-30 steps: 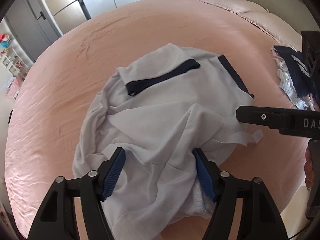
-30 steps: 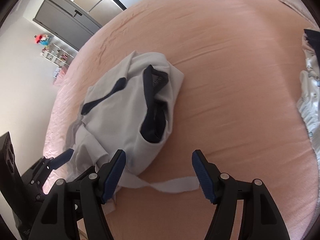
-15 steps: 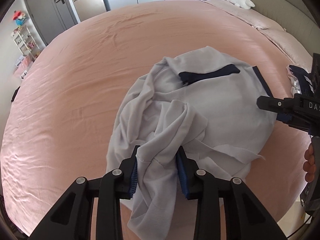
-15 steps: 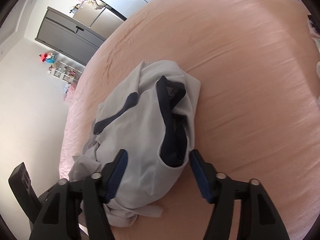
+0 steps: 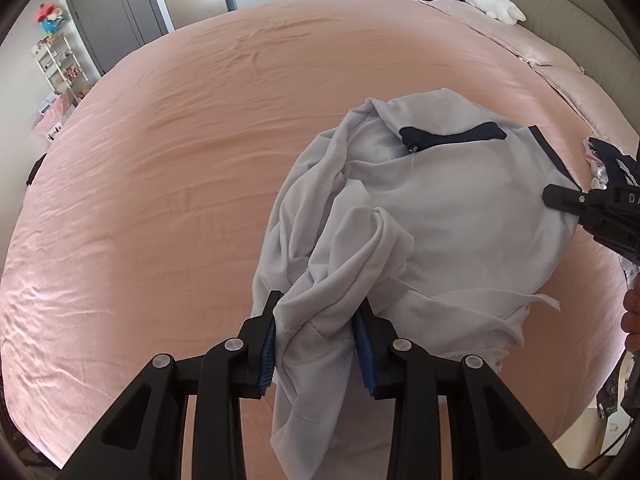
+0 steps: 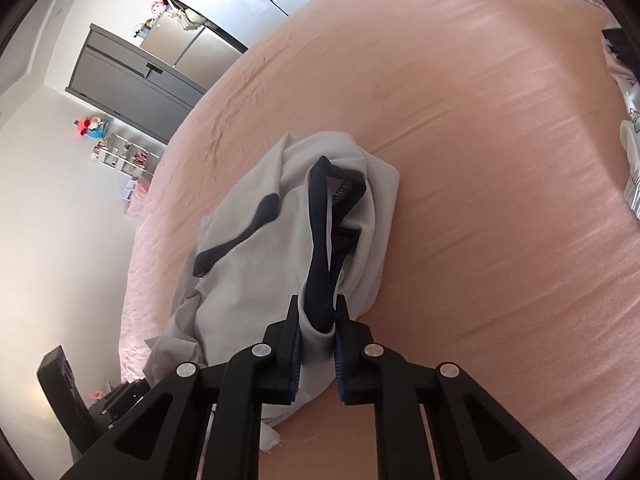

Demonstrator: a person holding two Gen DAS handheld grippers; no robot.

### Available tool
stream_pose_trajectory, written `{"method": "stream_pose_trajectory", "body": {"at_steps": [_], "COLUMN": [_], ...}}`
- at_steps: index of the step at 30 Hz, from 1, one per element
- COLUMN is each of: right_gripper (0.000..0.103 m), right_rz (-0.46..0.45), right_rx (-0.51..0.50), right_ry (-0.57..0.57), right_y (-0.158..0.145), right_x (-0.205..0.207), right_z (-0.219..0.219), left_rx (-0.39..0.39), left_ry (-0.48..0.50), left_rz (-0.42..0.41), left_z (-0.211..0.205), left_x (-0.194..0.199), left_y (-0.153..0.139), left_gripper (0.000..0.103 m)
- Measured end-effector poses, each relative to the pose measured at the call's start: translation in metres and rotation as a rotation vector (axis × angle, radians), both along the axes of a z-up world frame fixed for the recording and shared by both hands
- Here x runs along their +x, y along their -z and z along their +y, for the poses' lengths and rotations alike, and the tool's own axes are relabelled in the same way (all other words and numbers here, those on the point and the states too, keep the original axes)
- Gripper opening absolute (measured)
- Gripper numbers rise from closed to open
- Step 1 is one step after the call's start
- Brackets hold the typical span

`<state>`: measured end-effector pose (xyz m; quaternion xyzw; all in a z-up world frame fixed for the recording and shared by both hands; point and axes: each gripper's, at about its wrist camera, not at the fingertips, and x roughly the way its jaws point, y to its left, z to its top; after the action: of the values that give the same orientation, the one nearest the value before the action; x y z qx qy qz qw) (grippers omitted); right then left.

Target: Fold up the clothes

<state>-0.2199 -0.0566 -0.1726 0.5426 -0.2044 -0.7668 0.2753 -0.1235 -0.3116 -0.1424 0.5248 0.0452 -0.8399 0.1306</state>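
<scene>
One pale grey garment (image 5: 460, 216) with navy trim lies crumpled on one pink bed (image 5: 180, 160). Two claws are in view, the left claw (image 5: 320, 320) and the right claw (image 6: 318, 324). One second pile of patterned clothes (image 5: 612, 164) sits at the bed's edge. One white plush toy (image 5: 496, 4) rests near the headboard.

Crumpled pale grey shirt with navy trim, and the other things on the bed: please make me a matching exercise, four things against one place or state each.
Things:
1. pale grey shirt with navy trim
2. left gripper
3. right gripper
4. white plush toy

States:
A. shut on the navy neckband
B. lies far off, by the grey headboard
C. crumpled on the pink sheet
D. shut on a bunch of grey cloth

Pairs: 1-C, 2-D, 3-A, 4-B
</scene>
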Motion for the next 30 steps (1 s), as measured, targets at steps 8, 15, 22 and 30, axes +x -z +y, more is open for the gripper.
{"method": "stream_pose_trajectory", "body": {"at_steps": [8,15,22,30], "right_gripper": [0.010,0.010,0.010,0.010], "right_rz": [0.042,0.030,0.038,0.112], "right_rx": [0.028,0.055,0.095,0.184], "right_ry": [-0.019,-0.015,-0.009,-0.056], "right_y": [-0.020,-0.021,-0.020,-0.036], "right_x": [0.005,0.005,0.009,0.014], "right_z": [-0.005,-0.008,-0.010,-0.025], "left_rx": [-0.006,-0.053,-0.106,-0.031], "left_ry": [-0.071,-0.153,-0.276,-0.298], "left_rz": [0.000,-0.004,-0.018,0.049], "left_z": [-0.015,-0.044,-0.092,-0.125], "left_x": [0.023,0.043,0.082,0.104], "left_y": [0.002,-0.004,-0.008,-0.005], "left_gripper": [0.031,0.030,0.030,0.030]}}
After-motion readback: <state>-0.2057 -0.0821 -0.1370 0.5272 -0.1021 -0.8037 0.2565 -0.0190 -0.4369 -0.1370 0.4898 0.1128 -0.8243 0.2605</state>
